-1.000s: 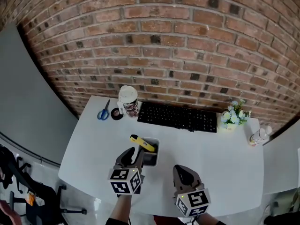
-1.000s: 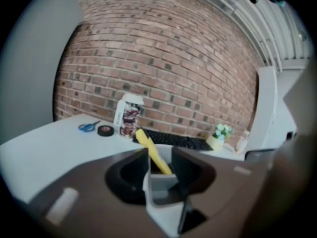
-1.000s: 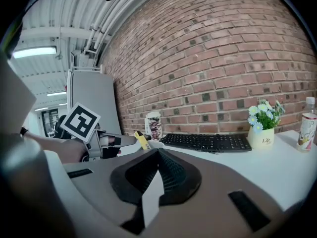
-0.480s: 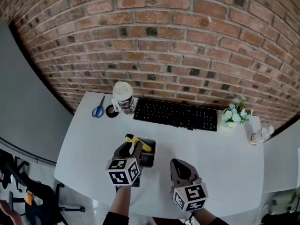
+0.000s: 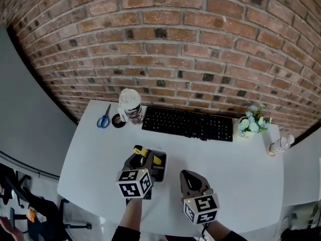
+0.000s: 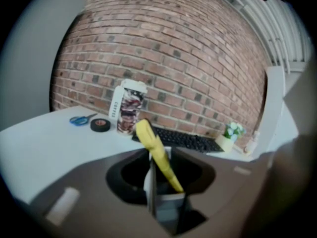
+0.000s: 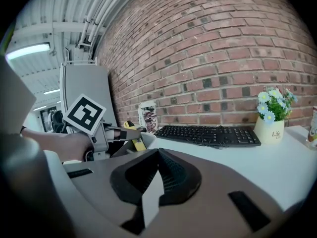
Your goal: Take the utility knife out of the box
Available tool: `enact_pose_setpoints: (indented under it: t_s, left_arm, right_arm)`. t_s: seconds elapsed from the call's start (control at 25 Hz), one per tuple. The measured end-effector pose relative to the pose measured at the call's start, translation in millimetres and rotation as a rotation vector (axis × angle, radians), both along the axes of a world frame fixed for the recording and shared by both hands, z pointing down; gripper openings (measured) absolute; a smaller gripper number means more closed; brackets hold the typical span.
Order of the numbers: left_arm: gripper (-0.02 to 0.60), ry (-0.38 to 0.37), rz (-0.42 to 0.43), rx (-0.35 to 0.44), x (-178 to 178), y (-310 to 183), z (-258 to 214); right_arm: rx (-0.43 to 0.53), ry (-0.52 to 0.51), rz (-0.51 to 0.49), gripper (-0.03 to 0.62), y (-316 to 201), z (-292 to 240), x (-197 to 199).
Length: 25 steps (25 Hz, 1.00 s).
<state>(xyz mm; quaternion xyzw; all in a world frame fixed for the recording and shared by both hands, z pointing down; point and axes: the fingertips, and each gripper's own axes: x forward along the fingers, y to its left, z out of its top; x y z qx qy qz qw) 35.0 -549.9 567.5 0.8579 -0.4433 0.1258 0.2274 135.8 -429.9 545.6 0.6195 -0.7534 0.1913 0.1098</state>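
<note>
Your left gripper, jaws wide and closing, flanks the yellow utility knife, whose handle leans out of the grey box, offering a grip. Your right gripper waits to its right, closed and empty.

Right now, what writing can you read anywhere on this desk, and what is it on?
"Life": on the white ceramic flower pot.
"COFFEE", blurry, running vertically: on the white packet beside the patterned lidded paper cup.
Too small or blurred: black keyboard's keys, small pale bottle's label.
</note>
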Motion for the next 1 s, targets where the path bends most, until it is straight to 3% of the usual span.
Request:
enact_pose_setpoints:
  t_s: [0.72, 1.0]
  left_arm:
    - [0.084, 0.051, -0.060, 0.066, -7, 0, -20]
    - [0.072, -0.005, -0.042, 0.128, -8, 7, -31]
  right_arm:
    - [0.003, 0.014, 0.020, 0.008, 11, -6, 11]
    - [0.016, 0.005, 0.018, 0.008, 15, -14, 10]
